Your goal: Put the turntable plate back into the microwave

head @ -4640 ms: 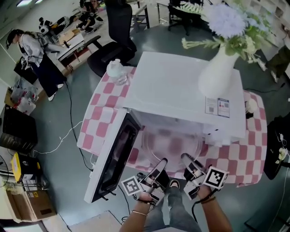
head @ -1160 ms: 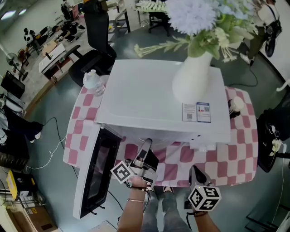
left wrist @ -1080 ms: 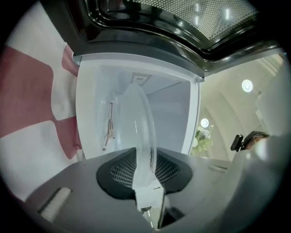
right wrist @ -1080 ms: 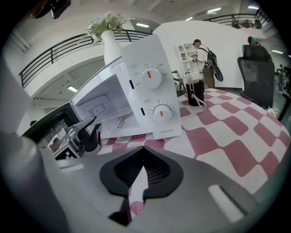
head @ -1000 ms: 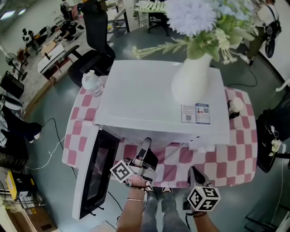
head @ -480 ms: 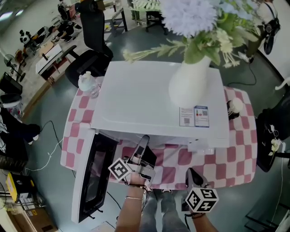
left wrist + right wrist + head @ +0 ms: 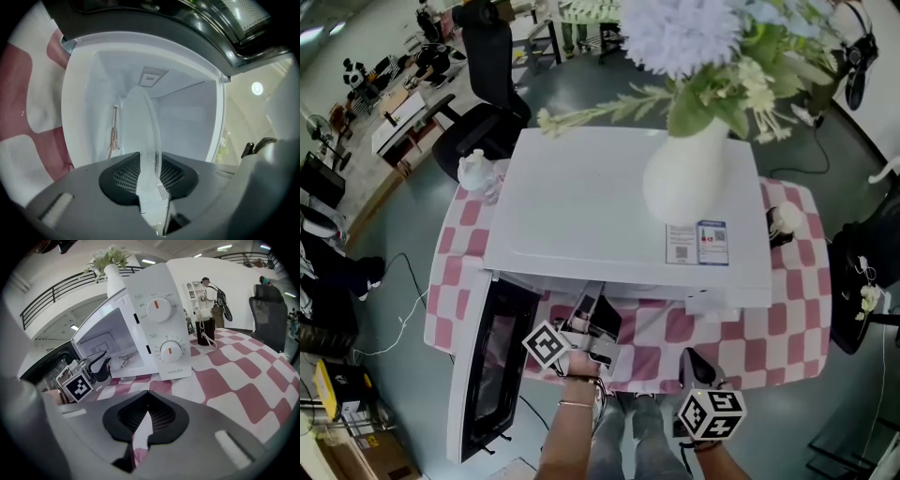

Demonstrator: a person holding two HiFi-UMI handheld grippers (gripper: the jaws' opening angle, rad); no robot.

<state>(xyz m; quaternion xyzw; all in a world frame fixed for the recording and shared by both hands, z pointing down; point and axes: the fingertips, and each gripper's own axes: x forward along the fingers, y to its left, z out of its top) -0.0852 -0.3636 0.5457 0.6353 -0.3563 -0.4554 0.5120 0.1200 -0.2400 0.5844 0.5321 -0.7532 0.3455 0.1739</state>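
The clear glass turntable plate (image 7: 141, 123) shows edge-on in the left gripper view, its far part inside the white microwave's cavity (image 7: 187, 112). My left gripper (image 7: 149, 177) is shut on the plate's near rim. From the head view, the left gripper (image 7: 591, 317) reaches under the microwave's top (image 7: 609, 206), which hides the plate. The right gripper view shows the left gripper (image 7: 99, 367) at the cavity mouth, near a roller ring (image 7: 125, 360) on the cavity floor. My right gripper (image 7: 145, 422) is shut and empty, held back over the table's front edge (image 7: 692, 367).
The microwave door (image 7: 487, 375) hangs open to the left. A white vase with flowers (image 7: 694, 178) stands on the microwave. A water bottle (image 7: 478, 173) sits at the table's far left corner, a dark cup (image 7: 205, 331) right of the control panel (image 7: 164, 324).
The left gripper has carried the plate a little further toward the cavity, under the microwave's top edge. The right gripper has stayed where it was.
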